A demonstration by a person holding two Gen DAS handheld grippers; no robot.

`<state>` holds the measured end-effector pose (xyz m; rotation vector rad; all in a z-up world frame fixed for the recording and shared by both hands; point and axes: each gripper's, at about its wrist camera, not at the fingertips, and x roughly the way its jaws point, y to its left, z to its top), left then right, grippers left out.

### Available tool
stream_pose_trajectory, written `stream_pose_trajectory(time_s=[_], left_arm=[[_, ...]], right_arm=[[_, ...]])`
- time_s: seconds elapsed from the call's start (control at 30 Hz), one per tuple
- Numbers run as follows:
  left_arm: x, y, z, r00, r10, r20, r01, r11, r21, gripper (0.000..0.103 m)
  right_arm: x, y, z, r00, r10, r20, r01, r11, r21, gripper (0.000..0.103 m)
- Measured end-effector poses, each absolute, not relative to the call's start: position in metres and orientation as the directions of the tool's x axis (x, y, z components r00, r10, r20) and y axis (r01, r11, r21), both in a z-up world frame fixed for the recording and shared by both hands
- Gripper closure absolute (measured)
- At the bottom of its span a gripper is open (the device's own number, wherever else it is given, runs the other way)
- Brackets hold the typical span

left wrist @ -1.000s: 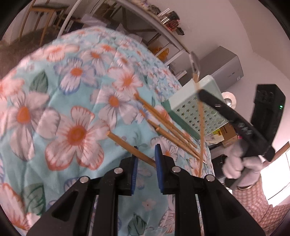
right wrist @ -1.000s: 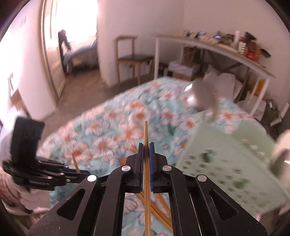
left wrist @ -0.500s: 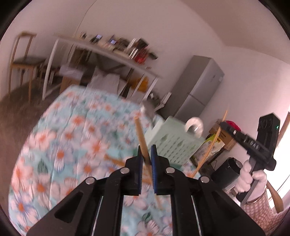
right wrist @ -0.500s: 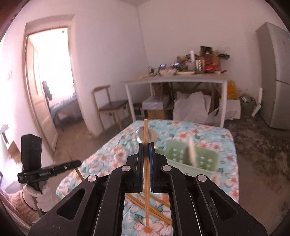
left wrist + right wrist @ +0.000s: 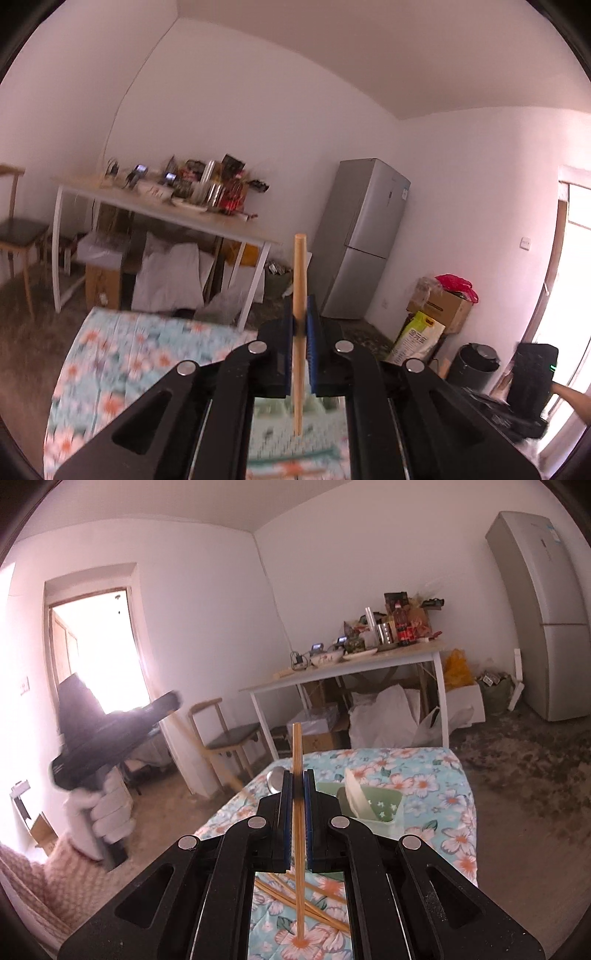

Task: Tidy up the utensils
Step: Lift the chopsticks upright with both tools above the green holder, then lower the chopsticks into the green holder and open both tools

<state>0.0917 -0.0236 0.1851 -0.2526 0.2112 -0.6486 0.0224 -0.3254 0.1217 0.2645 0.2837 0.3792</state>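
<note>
Each tool is closed on one upright chopstick, the left tool (image 5: 300, 332) on a thicker one (image 5: 299, 280) and the right tool (image 5: 296, 786) on a thin one (image 5: 297, 760), both probably light, stiff, smooth wood, best pinched mid-length above the green basket (image 5: 384, 812) on the worktop.

Both grippers are black plastic: the right gripper (image 5: 297, 786) and left gripper (image 5: 301, 314) have blue pads and round silver screws on cut-out arms. The left hand (image 5: 107, 812) wears a white glove and a pink knitted sleeve (image 5: 55, 882).
</note>
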Motion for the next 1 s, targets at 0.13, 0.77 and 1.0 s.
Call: stream_pose_trajectory(time_s=[0.13, 0.77, 1.0], left_arm=[[0.121, -0.059, 0.183, 0.781, -0.609, -0.137, 0.568, 0.784, -0.25, 0.097], [0.167, -0.083, 0.172, 0.766, -0.628, -0.138, 0.571, 0.763, -0.301, 0.097], [0.171, -0.091, 0.139, 0.734, -0.634, -0.245, 0.552, 0.766, -0.33, 0.089]], right_arm=[[0.019, -0.335, 0.124, 0.894, 0.399, -0.204, -0.327, 0.892, 0.312, 0.099], [0.033, -0.344, 0.109, 0.879, 0.411, -0.244, -0.319, 0.885, 0.34, 0.099], [0.029, -0.342, 0.118, 0.885, 0.398, -0.239, -0.31, 0.89, 0.334, 0.099]])
